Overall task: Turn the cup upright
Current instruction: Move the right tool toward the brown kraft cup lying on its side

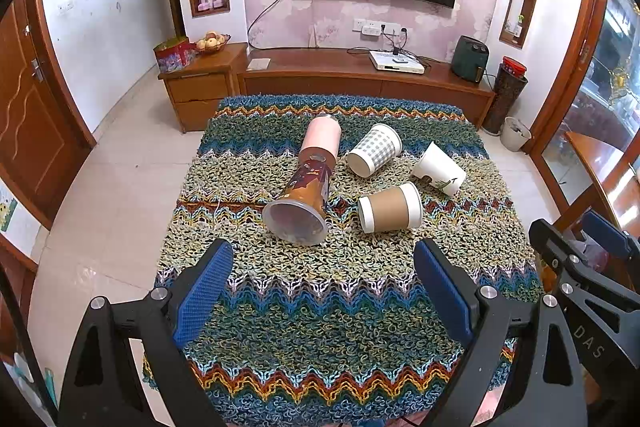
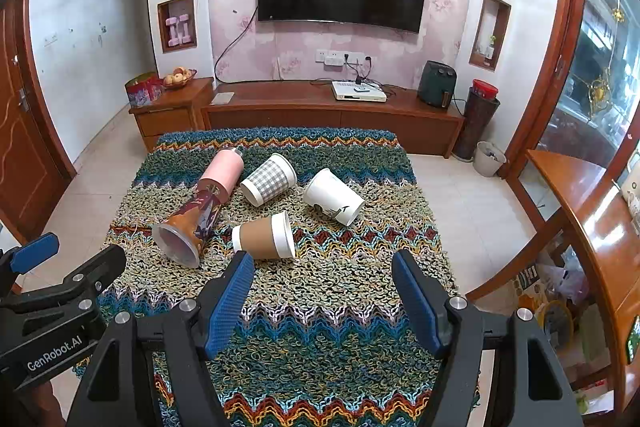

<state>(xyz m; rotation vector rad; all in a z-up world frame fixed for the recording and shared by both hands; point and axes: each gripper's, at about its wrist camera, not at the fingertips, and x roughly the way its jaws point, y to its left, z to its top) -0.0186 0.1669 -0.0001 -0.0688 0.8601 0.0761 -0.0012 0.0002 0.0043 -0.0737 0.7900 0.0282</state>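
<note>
Several cups lie on their sides on a zigzag knitted cloth. A brown sleeved paper cup lies nearest. A printed plastic cup lies left with its mouth toward me. A pink tumbler, a checked cup and a white cup lie farther back. My left gripper is open and empty, short of the cups. My right gripper is open and empty, just short of the brown cup.
The cloth covers a table with tiled floor around it. A wooden TV cabinet stands behind, below a wall TV. A wooden table stands at the right. The right gripper's body shows at the right edge of the left wrist view.
</note>
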